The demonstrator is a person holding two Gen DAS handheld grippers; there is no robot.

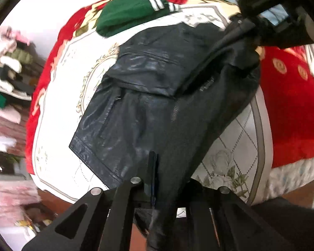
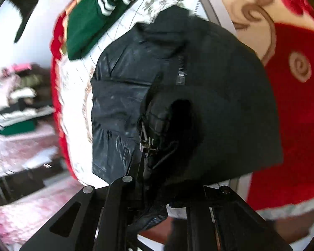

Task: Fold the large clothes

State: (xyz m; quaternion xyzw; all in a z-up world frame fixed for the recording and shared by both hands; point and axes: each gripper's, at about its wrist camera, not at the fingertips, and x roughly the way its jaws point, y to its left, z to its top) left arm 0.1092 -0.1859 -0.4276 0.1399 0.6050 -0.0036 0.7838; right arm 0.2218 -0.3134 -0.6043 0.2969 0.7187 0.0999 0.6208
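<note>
I've got the black leather zip-front jacket (image 1: 144, 96) mid-frame, half draped on the red floral bed blanket (image 1: 293, 108), its near side lifted. My left gripper (image 1: 157, 190) has its jaws pinched tight on the hem; my right gripper (image 2: 155, 190) clamps the zipper edge. A folded green white-striped garment (image 1: 131, 12) lies at upper left.

Glossy, creased leather-look shell on the black jacket (image 1: 136, 96), catching pale highlights, while its lifted side shows a matt, soft black lining (image 2: 230, 104) with a metal zip (image 2: 181, 73) glinting. Underneath, the bed's blanket (image 1: 293, 113) looks plush and fuzzy, red at its edges. Near the far edge, the green garment (image 1: 127, 14) reads as matt knit cloth. Each hand-held gripper (image 1: 155, 184) looks matt black, with dull metal rivets.
</note>
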